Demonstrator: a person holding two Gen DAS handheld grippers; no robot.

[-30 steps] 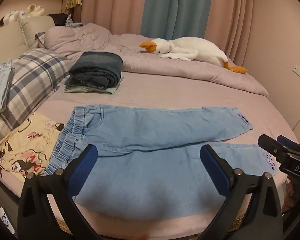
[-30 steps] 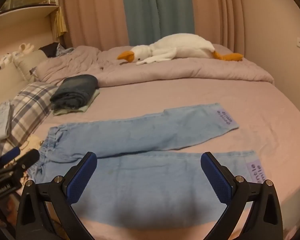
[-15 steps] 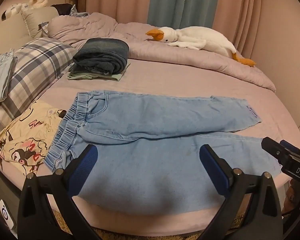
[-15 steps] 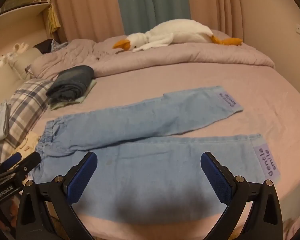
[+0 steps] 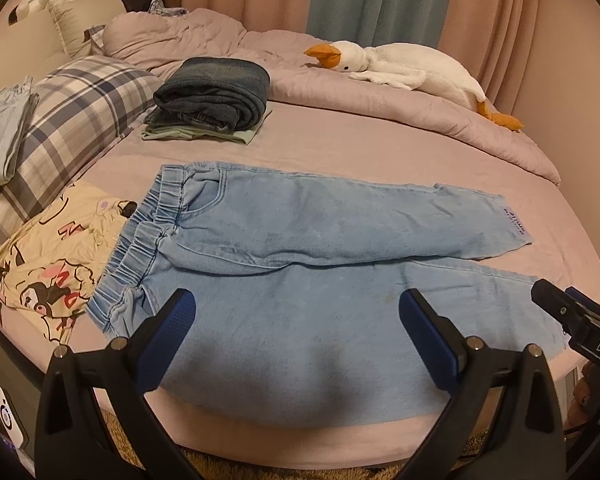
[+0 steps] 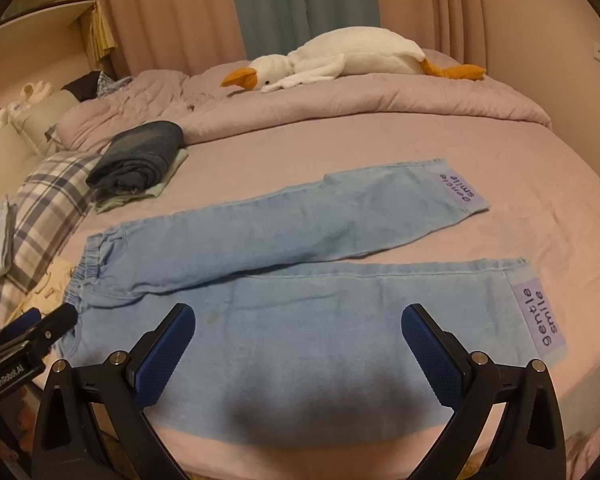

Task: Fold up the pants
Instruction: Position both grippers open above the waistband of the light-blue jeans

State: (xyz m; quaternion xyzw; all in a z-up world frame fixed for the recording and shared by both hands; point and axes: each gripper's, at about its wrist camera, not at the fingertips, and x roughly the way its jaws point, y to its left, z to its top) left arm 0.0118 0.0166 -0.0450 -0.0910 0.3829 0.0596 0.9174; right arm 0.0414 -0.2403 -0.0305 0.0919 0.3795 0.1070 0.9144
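Observation:
Light blue jeans (image 5: 312, 264) lie flat on the pink bed, waistband to the left, both legs stretched to the right; they also show in the right wrist view (image 6: 300, 280) with purple "gentle smile" cuff patches (image 6: 540, 318). My left gripper (image 5: 296, 328) is open and empty, above the near leg by the bed's front edge. My right gripper (image 6: 298, 340) is open and empty, also above the near leg. Each gripper shows in the other's view: the right one at the right edge (image 5: 576, 320), the left one at the left edge (image 6: 28, 332).
A stack of folded dark jeans (image 5: 216, 92) sits behind the waistband. A plaid pillow (image 5: 72, 116) and a cream cartoon-print garment (image 5: 56, 256) lie at the left. A plush goose (image 5: 400, 64) rests on the rumpled duvet (image 5: 380, 108) at the back.
Both grippers have risen and tilted down, so the jeans sit higher and fuller in both views. The jeans have not moved. Both grippers stay open.

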